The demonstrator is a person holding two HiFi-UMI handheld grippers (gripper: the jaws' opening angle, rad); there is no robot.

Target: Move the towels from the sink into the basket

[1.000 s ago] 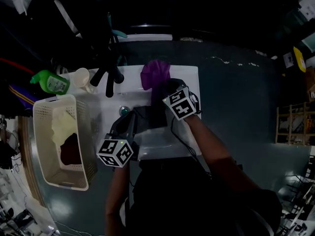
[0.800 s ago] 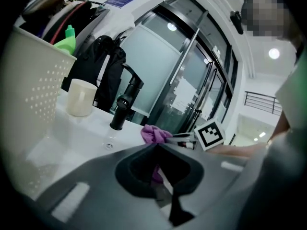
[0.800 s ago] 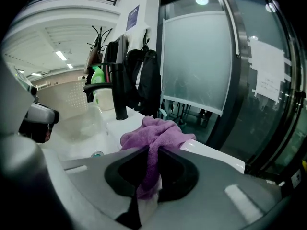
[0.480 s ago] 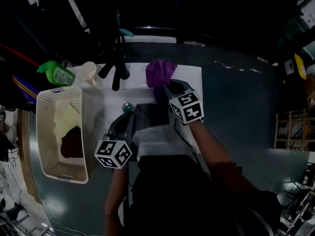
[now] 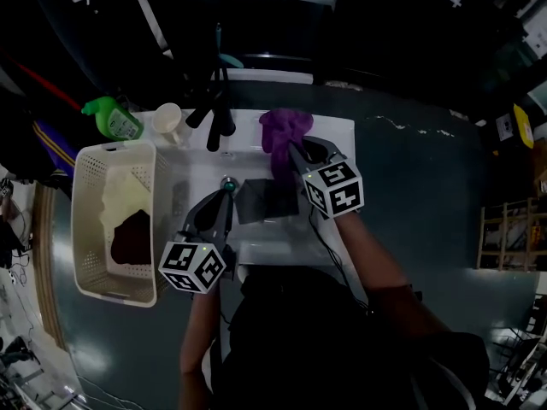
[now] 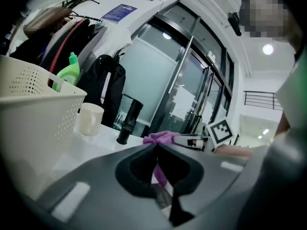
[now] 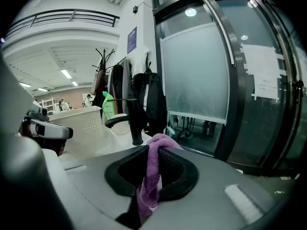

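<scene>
Counting towels, I make out three for certain: one purple towel pinched in the right gripper, and two in the basket. Of those two, a pale yellow towel lies toward its twelve o'clock end and a dark red towel toward six. One dark flat piece lies in the sink; I cannot tell whether it is a fourth towel. The single basket stands just beside the sink at nine o'clock. One green bottle, one cup and one black faucet sit around the sink's eleven o'clock corner. Both grippers hang over the sink. The right one points toward eleven o'clock, its jaws clamped on the purple towel, which is bunched at the sink's twelve o'clock edge. The left gripper points toward twelve, jaws closed together on nothing.
</scene>
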